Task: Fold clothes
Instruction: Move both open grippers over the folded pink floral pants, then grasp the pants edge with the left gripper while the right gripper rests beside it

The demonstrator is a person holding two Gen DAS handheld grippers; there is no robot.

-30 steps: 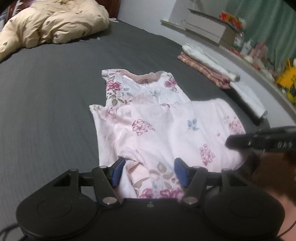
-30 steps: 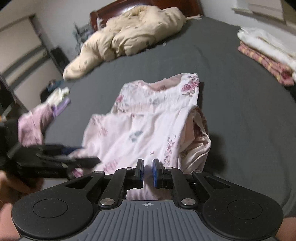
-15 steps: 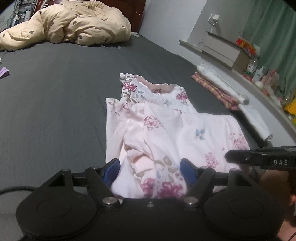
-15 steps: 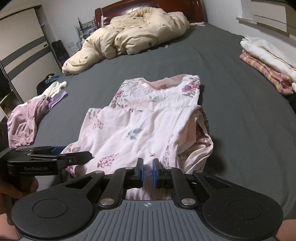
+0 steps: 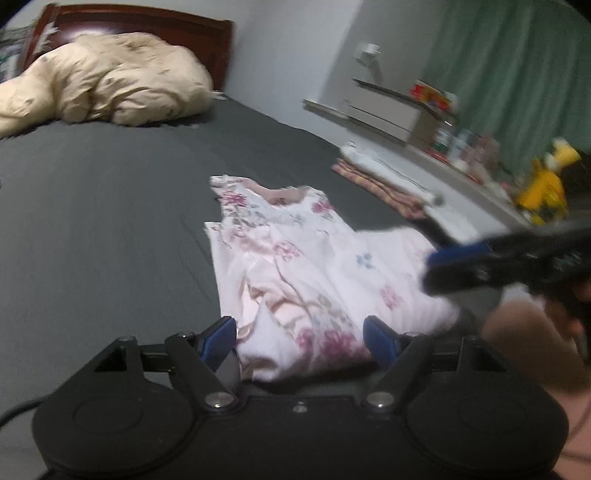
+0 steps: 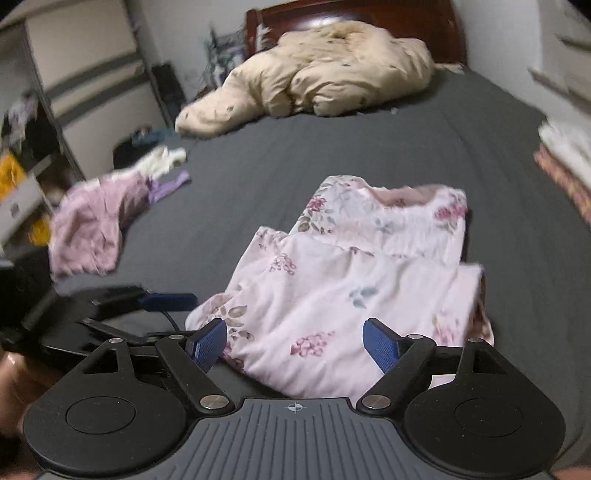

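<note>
While the dark grey bed (image 6: 332, 155) fills most of both views, a cream duvet (image 6: 325, 74) lies bunched at its far end against the wooden headboard (image 5: 147, 29). The pink floral garment (image 6: 354, 280) lies partly folded in the middle of the bed, near edge closest to both cameras, neckline at the far end. At the far left of the right wrist view sits a crumpled mauve garment (image 6: 88, 225) with a white and purple piece just beyond it. Along the bed's right edge rests a stack of folded clothes (image 5: 384, 177), white on top of striped red.

The left tool (image 5: 300, 341) has its blue pads (image 5: 218, 338) set wide and opening, the garment's near hem lying between them without being pressed. The right tool (image 6: 294, 345) is also opening, pads apart with the cloth's near edge between them, untouched. Both views are blurred.
</note>
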